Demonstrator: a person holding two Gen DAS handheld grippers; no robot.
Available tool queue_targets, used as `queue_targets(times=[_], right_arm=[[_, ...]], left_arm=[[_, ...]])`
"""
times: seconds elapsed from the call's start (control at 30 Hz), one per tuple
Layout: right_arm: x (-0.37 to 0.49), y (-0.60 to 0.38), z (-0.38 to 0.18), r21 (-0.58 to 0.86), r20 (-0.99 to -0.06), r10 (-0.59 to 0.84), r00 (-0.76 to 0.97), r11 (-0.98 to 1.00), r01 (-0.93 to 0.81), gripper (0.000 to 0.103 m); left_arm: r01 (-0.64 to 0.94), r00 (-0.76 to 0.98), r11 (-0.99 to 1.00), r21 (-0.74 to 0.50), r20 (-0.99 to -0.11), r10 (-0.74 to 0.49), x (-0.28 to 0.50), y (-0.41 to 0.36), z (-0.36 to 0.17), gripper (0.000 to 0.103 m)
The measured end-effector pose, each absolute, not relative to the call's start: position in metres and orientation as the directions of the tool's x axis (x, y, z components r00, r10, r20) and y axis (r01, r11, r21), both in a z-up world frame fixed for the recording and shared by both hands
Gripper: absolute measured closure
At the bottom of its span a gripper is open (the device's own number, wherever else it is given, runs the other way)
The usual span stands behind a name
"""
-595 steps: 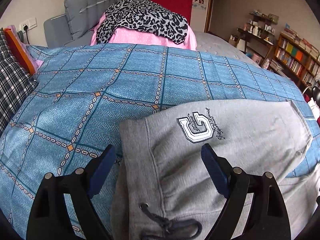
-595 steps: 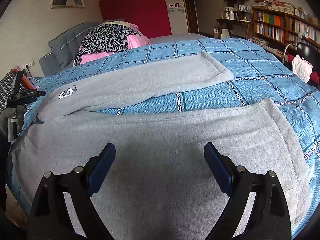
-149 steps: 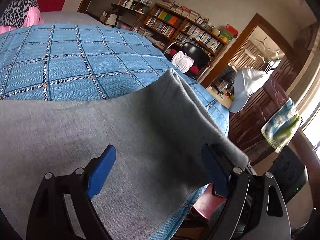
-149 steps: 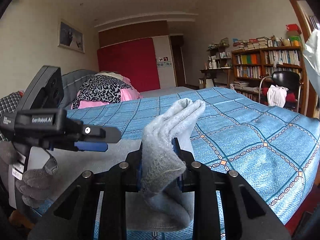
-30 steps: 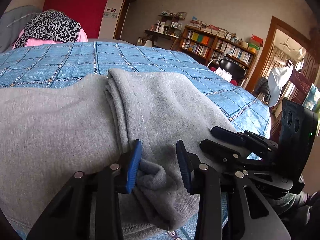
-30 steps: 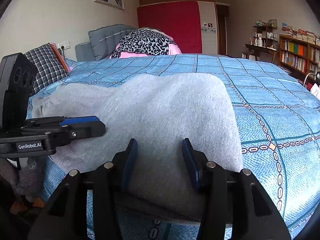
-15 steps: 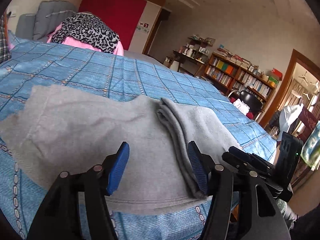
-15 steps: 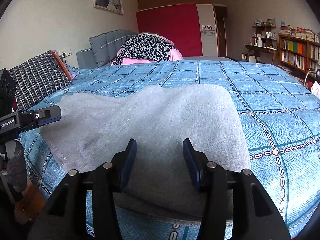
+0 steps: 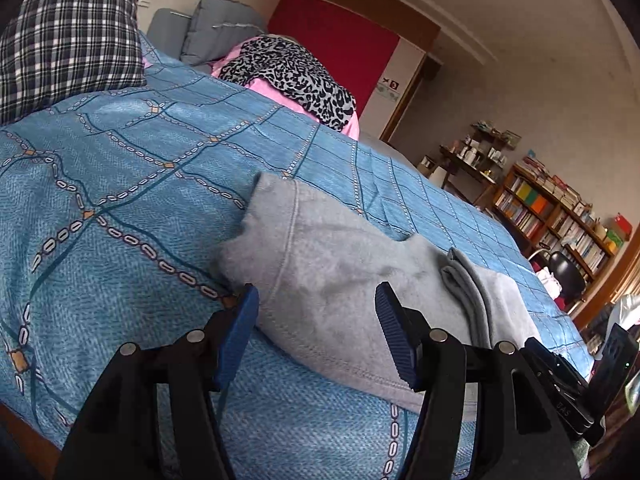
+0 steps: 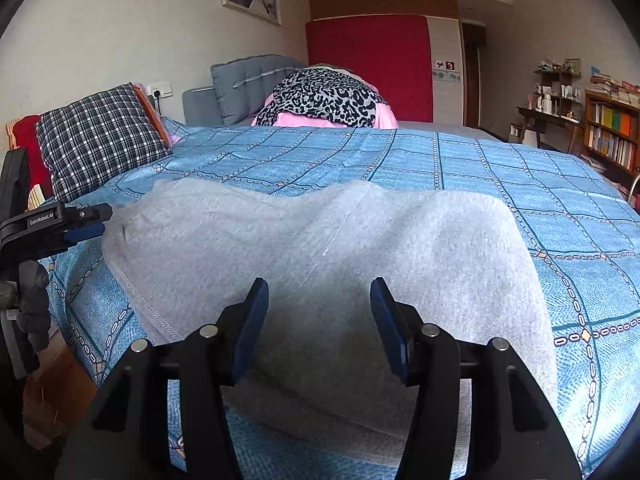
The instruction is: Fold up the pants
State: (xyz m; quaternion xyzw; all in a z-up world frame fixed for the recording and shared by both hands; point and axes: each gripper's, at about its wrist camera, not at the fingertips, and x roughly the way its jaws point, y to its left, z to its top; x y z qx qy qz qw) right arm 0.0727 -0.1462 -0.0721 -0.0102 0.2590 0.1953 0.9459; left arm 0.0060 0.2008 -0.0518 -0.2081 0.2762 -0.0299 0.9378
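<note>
On the blue patterned bedspread (image 10: 460,168), near the front edge of the bed, the grey pants (image 10: 320,240) are lying folded over into a thick, wide bundle. In the left wrist view a doubled fold of the pants (image 9: 340,272) is showing as a ridge toward the right end, with a stitched hem running along the near side.

Hovering over the left end of the bundle, the left claw (image 9: 316,332) is standing about half open, its blue pads apart and gripping nothing; the cloth is lying beneath and beyond them. From the right wrist view that same left claw (image 10: 86,226) is sitting at the far left, held by a gloved hand (image 10: 32,304).

Over the near middle of the bundle, the right claw (image 10: 314,322) is likewise standing part open, its pads clear of the fabric and holding nothing.

Farther back, a plaid pillow (image 10: 100,136) is leaning at the left side of the bed, and a leopard-print cloth (image 10: 324,98) is lying over something pink by the grey headboard (image 10: 248,80). A bookshelf (image 9: 556,216) is standing along the right wall.
</note>
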Motion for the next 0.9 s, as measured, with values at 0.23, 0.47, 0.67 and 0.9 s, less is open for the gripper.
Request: queue_targets(times=[0.23,0.47,0.67,0.9], right_arm=[[0.082,-0.133,-0.079,0.072,-0.522,0.366,0.770,0.919,-0.388,0.049],[0.082,-0.131,-0.082,0.077,-0.524,0.368,0.768,0.919,-0.387,0.049],[0.081,-0.133,-0.082,0.084,-0.518,0.372,0.770,0.918,-0.387,0.049],[0.080,-0.134,-0.084,0.089,-0.511,0.377,0.772,0.917,-0.389,0.049]], left_arm=[[-0.134,0.823,0.875,-0.466,-0.544,-0.164,0.016,0.221,-0.071,0.042],[-0.113,0.817,0.848,-0.517,-0.534,-0.217,0.037,0.225,-0.076,0.034],[-0.118,0.820,0.844,-0.523,-0.531,-0.214,0.056,0.218,-0.073,0.034],[-0.111,0.818,0.798,-0.592,-0.511,-0.265,0.069,0.222,-0.076,0.069]])
